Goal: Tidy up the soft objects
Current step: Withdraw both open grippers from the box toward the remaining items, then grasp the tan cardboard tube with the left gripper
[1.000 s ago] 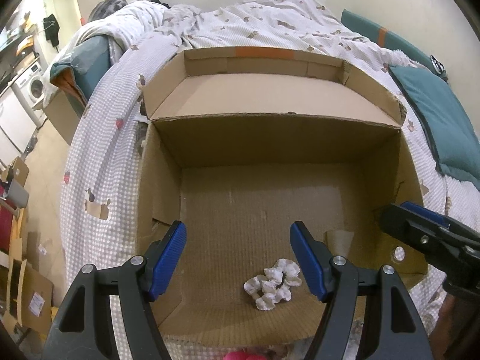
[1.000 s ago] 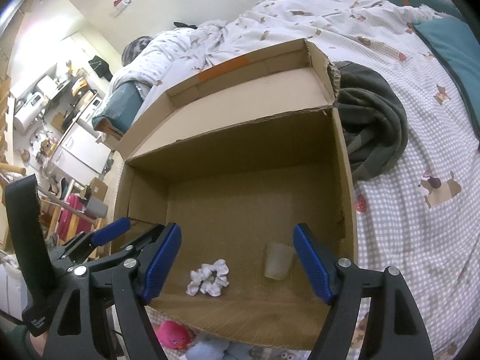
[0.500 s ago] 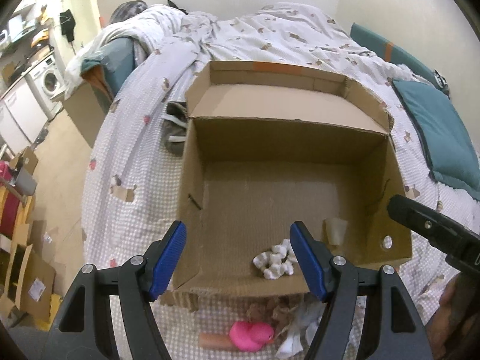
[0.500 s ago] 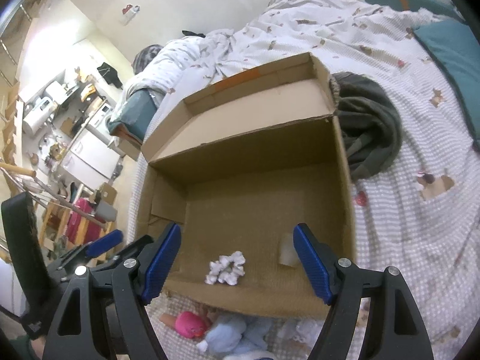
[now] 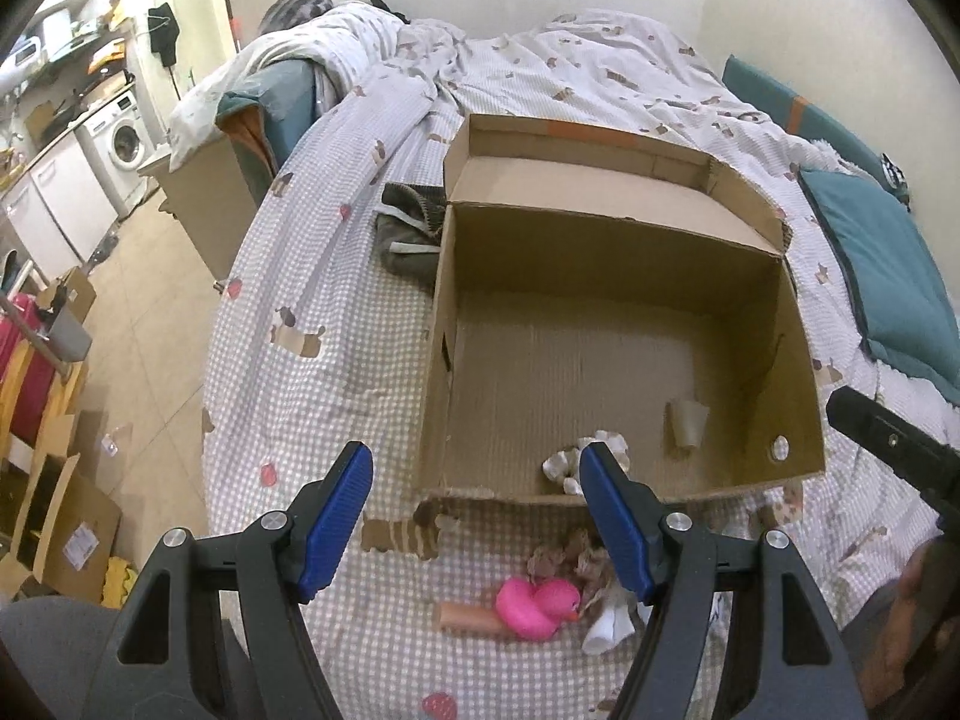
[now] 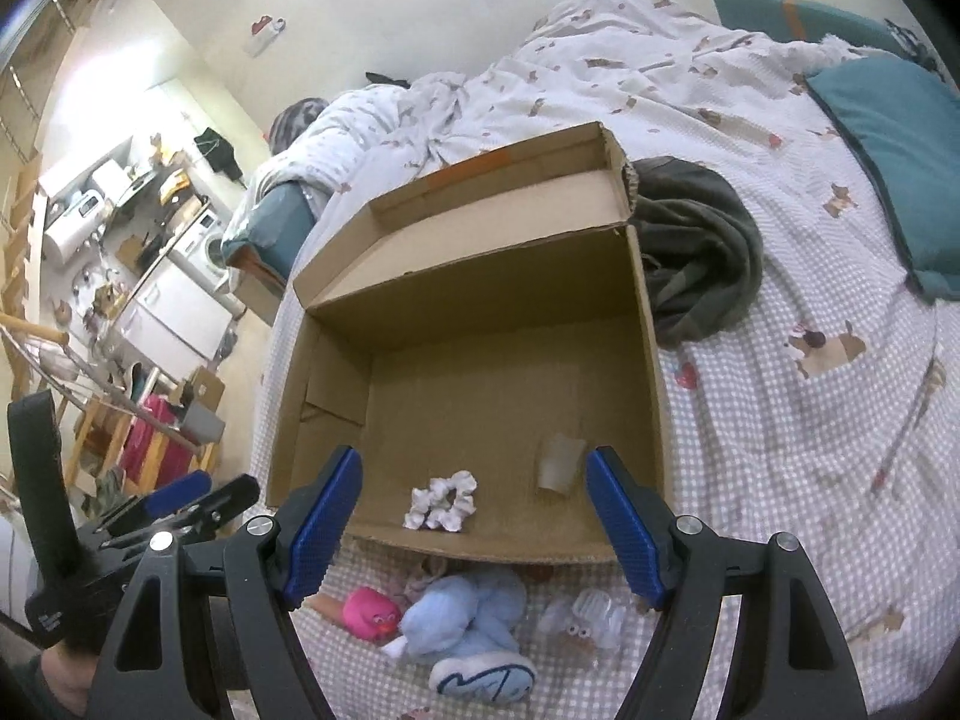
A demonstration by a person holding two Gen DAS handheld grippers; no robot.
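An open cardboard box (image 5: pixel 798 360) (image 6: pixel 651 360) rests on the bed. Inside, near its front wall, lie a white scrunchie (image 6: pixel 443 501) (image 5: pixel 561 465) and a small pale cup (image 6: pixel 558 462) (image 5: pixel 687 423). On the checked bedspread in front of the box lie a pink rubber duck (image 5: pixel 534 599) (image 6: pixel 369 612), a light blue sock (image 6: pixel 474 624), a clear hair claw (image 6: pixel 585 615) and a crumpled brownish item (image 5: pixel 567 555). My left gripper (image 5: pixel 474 510) stands open over the bedspread before the box. My right gripper (image 6: pixel 471 516) is open too, above the box's front wall. Both are empty.
A dark green garment (image 6: pixel 696 252) (image 5: pixel 411 228) lies against the box's side. Teal pillows (image 5: pixel 882 276) (image 6: pixel 894 162) sit on the right of the bed. To the left the bed drops to a tiled floor (image 5: pixel 138 324) with cartons, a washing machine (image 5: pixel 123 141) and a drying rack (image 6: pixel 90 414).
Both grippers have drawn back and up from over the box floor. The box looks smaller and farther, and the duck, sock and hair claw in front of it have come into view.
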